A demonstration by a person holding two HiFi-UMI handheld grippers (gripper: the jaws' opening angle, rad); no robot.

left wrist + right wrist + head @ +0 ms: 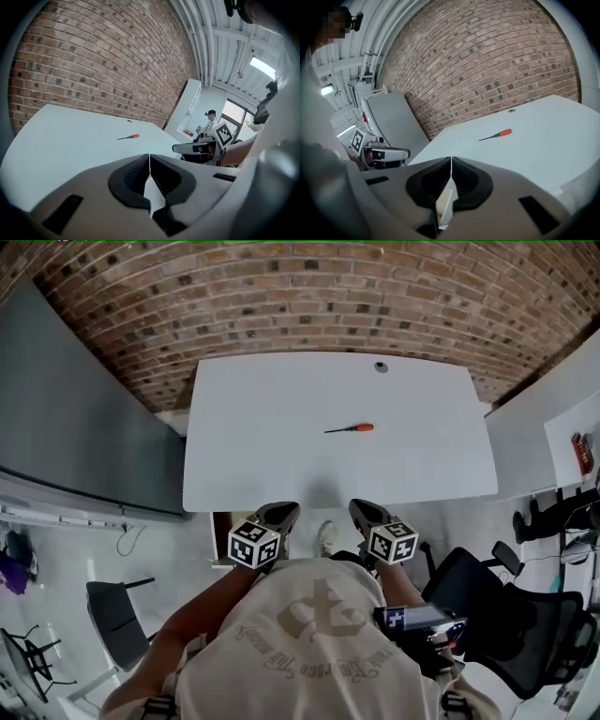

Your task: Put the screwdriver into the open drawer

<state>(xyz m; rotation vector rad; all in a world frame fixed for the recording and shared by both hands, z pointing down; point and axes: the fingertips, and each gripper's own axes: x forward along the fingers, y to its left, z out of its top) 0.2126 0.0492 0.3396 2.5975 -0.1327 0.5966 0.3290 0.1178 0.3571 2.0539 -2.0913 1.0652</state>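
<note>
Left gripper view | L gripper (149, 157) fingers shut, empty | R gripper (451, 160) same

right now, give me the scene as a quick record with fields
screwdriver: lying on the white table, orange handle, untouched
left gripper: shut, empty, at the table's near edge
right gripper: shut, empty, beside the left gripper
drawer: not clearly in view
</note>
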